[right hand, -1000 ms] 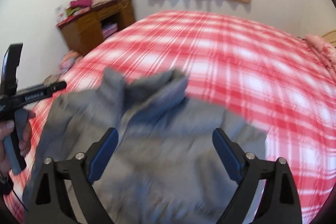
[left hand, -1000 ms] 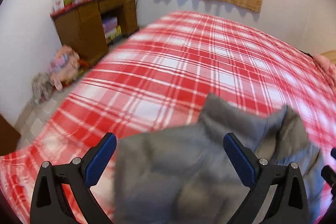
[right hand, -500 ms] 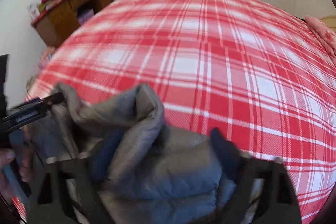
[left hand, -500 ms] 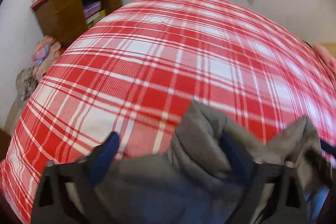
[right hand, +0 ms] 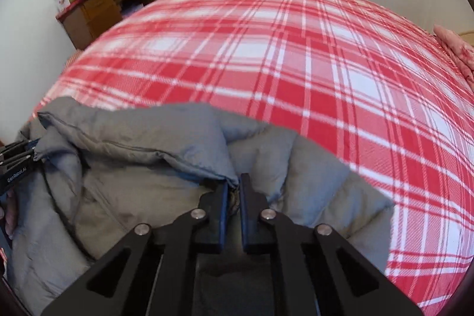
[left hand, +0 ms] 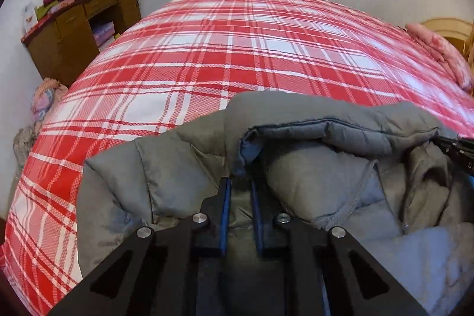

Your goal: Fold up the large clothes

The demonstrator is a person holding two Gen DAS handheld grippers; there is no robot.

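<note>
**Both grippers bite the jacket's upper edge**

While the left gripper [left hand: 240,185] finishes closing, its blue-lined jaws stand only a narrow slot apart with a fold of the grey padded jacket [left hand: 183,165] pinched at their tips, just where the turned-over collar shows its bluish lining. The right gripper [right hand: 234,188] has its jaws pressed nearly together on another bunch of the same jacket [right hand: 142,168], with a bit of brownish material showing in the slit between them. Each grip sits on the puffy upper rim of the garment, one toward either side, which reads as a paired hold on the collar or shoulder line so the jacket can be lifted, shaken straight or drawn flat before any fold is made.

Outward from the jaws, the jacket lies heaped and rumpled at the near edge of the bed, quilted panels bulging, a stitched seam and what looks like a zip edge twisting through the middle. It rests on a red-and-white plaid bedspread [left hand: 237,55] that covers the rest of the bed, so there seems to be plenty of room to spread it.

In the right wrist view the other tool enters at the far left, held by a hand partly in view, and its black side carries white lettering that looks like "GenRobot.AI" [right hand: 16,176], though the letters are small. Any writing on the things stacked on the wooden desk [left hand: 77,28] against the far wall is too small to read.
</note>
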